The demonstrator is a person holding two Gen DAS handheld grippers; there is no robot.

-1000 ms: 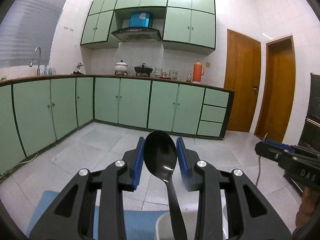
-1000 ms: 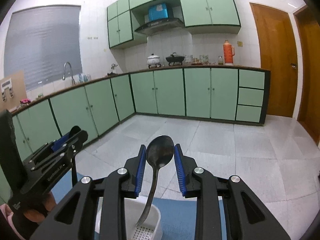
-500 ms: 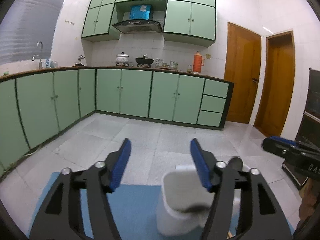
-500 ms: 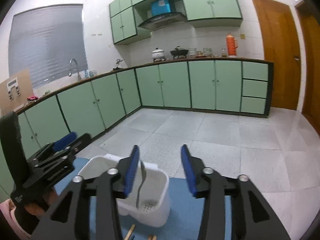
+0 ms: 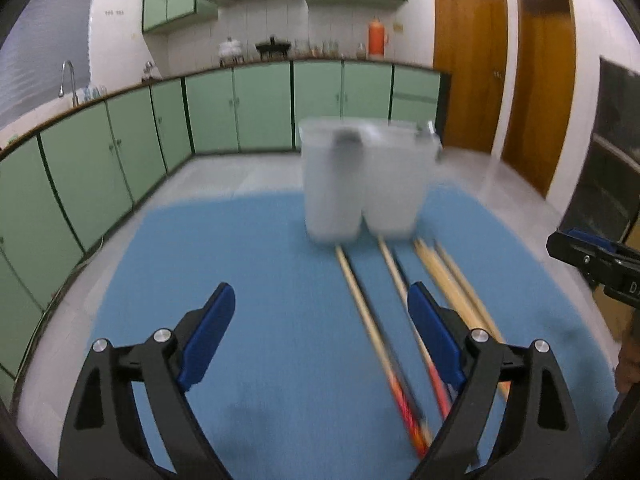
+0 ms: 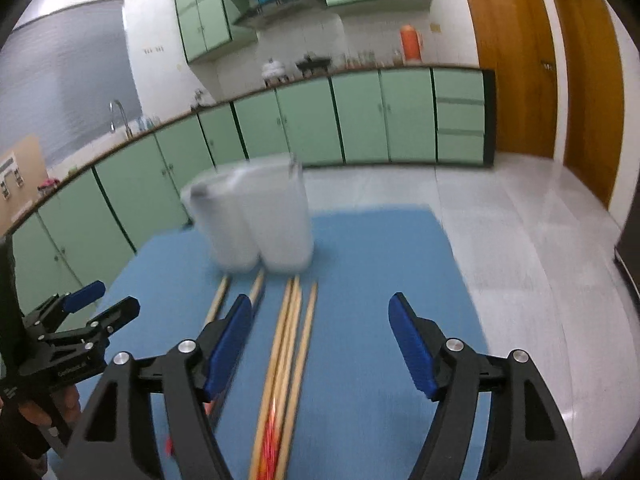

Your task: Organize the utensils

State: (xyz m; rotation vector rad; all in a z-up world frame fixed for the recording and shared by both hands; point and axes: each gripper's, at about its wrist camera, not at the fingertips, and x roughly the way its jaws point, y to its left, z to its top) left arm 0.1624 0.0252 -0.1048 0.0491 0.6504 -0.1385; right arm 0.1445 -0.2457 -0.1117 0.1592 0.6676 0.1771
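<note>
- A kitchen with green cupboards and wooden doors lies behind; in front is a blue mat [image 5: 248, 280] on a pale counter [image 6: 520, 264], and everything to be sorted sits on that mat.
- A white holder [image 5: 366, 178] with two compartments stands near the mat's far edge. A dark spoon end [image 5: 347, 141] shows in its left compartment and something metal pokes up at its right rim; blur hides more.
- Several chopsticks [image 5: 372, 320] lie loose on the mat, running from just in front of the holder toward the near edge: two with red ends on the left, a bundle of plain wooden ones [image 6: 290, 344] to the right of them.
- The left gripper [image 5: 320, 332] is spread and its jaws are opening, nothing pinched; the left pair of chopsticks lies under the gap, close to its right finger.
- The right gripper [image 6: 320, 344] is likewise spread and opening, empty, above the plain bundle.
- Risks, as I judge them:
  - Both views are smeared by motion, so a descent at this pace may land a finger on a chopstick instead of astride it and roll it away.
  - The sticks lie close together; a wide grab could take too many or leave a pair split.
  - Thin round sticks pinched far from their middle may swing and miss the compartment.
  - The grippers work side by side and could knock each other.
  - The holder looks light; a nudge near its rim could tip it off the far edge.
</note>
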